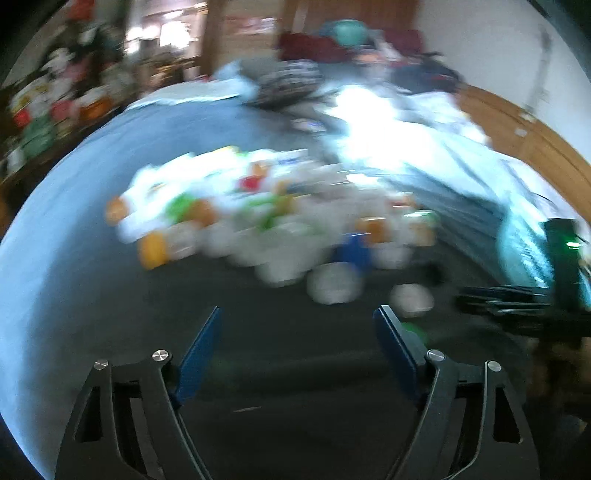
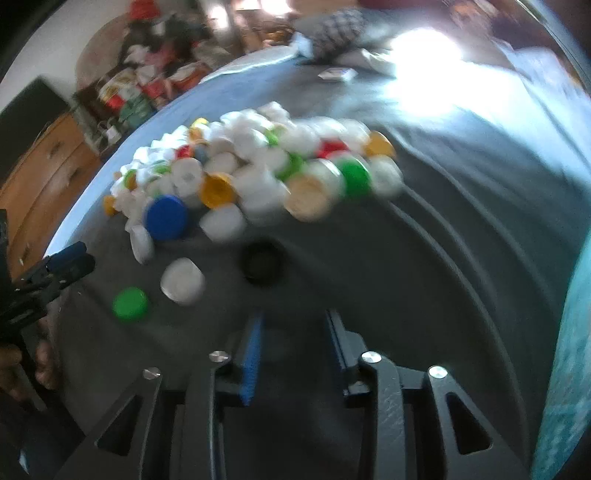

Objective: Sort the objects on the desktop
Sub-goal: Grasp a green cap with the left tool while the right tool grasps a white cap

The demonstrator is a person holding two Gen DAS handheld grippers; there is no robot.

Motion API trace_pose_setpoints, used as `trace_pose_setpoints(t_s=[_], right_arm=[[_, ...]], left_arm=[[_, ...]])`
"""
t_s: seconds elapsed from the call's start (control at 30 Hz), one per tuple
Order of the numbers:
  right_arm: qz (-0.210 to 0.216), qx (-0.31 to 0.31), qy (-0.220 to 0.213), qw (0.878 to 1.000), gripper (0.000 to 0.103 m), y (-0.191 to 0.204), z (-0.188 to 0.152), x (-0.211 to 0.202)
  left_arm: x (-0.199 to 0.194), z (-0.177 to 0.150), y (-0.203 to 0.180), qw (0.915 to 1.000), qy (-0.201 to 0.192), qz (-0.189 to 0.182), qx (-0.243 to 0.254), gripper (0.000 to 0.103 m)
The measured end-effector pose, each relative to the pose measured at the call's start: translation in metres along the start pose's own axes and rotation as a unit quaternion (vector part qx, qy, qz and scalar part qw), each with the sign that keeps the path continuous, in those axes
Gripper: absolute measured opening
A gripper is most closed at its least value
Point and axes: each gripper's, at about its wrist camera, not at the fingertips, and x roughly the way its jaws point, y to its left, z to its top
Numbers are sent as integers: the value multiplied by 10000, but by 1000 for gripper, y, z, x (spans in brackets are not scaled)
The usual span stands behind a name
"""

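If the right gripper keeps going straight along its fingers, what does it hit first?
Most likely the black cap, lying alone on the grey cloth just ahead of the right gripper. Its jaws stand open and empty. The cap pile lies beyond. The picture is blurred, so depth is uncertain.

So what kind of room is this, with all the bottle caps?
Probably a bedroom at home. The pile of bottle caps lies on a grey bed cover, a patterned pillow sits at the far end, and a wooden chest of drawers stands beside it.
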Motion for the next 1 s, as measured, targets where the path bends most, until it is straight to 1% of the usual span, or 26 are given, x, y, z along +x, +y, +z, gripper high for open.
trace_pose_setpoints(t_s=[0.07, 0.1, 0.17, 0.2, 0.23, 0.27, 0.3, 0.33, 0.4, 0.43, 0.47, 0.5, 0.53, 0.57, 0.63, 0.7, 0.77, 0.87, 0.9, 1.0], right_arm=[[50, 4, -90, 9999, 51, -2, -4, 0], [90, -34, -134, 9999, 56, -2, -5, 0], [106, -167, -200, 9996, 70, 3, -6, 2], [89, -241, -231, 9994, 73, 7, -6, 3], [59, -334, -285, 9990, 79, 10, -7, 6], [11, -402, -343, 9986, 82, 12, -10, 7], [-41, -429, -409, 9982, 83, 12, -11, 7], [-74, -409, -452, 9981, 84, 12, -12, 5], [-192, -407, -441, 9980, 85, 12, -13, 3], [-256, -405, -392, 9981, 84, 13, -12, 1], [-285, -386, -351, 9982, 71, 15, -11, -2], [-199, -413, -346, 9983, 62, 19, -7, -3], [-118, -447, -338, 9984, 48, 23, -5, -4], [87, -523, -370, 9979, 46, 31, -1, -6], [412, -647, -416, 9962, 47, 45, 4, -6], [682, -766, -350, 9941, 47, 61, 11, 2], [655, -892, -307, 9934, 47, 73, 14, 12], [649, -1043, -174, 9923, 47, 88, 19, 32], [525, -1144, -162, 9919, 47, 92, 20, 40], [303, -1080, -157, 9936, 38, 92, 23, 44]], left_arm=[[0, 2, -20, 9993, -17, -278, 256, 78], [4, 4, -29, 9988, 15, -323, 369, 78], [14, 1, -43, 9976, 161, -284, 603, 78], [20, -1, -49, 9967, 257, -282, 713, 76], [24, -4, -54, 9957, 339, -290, 816, 68], [29, -7, -59, 9943, 442, -289, 923, 62], [34, -11, -61, 9934, 548, -314, 953, 47], [37, -12, -61, 9936, 572, -256, 936, 36], [34, -11, -56, 9955, 530, -214, 753, 25], [32, -10, -52, 9963, 523, -262, 630, 25], [26, -9, -47, 9974, 456, -201, 527, 25], [22, -8, -41, 9980, 403, -131, 468, 25], [17, -7, -36, 9986, 342, -42, 399, 25], [8, -7, -29, 9993, 256, 58, 263, 25], [-4, -6, -16, 9997, 138, 218, 36, 25], [-12, -4, -5, 9992, 55, 354, -147, 25], [-16, -3, 3, 9989, 30, 408, -232, 25], [-17, -2, 5, 9987, 38, 449, -226, 25], [-17, -2, 5, 9987, 44, 447, -229, 25], [-17, 0, 0, 9987, 37, 447, -223, 25]])
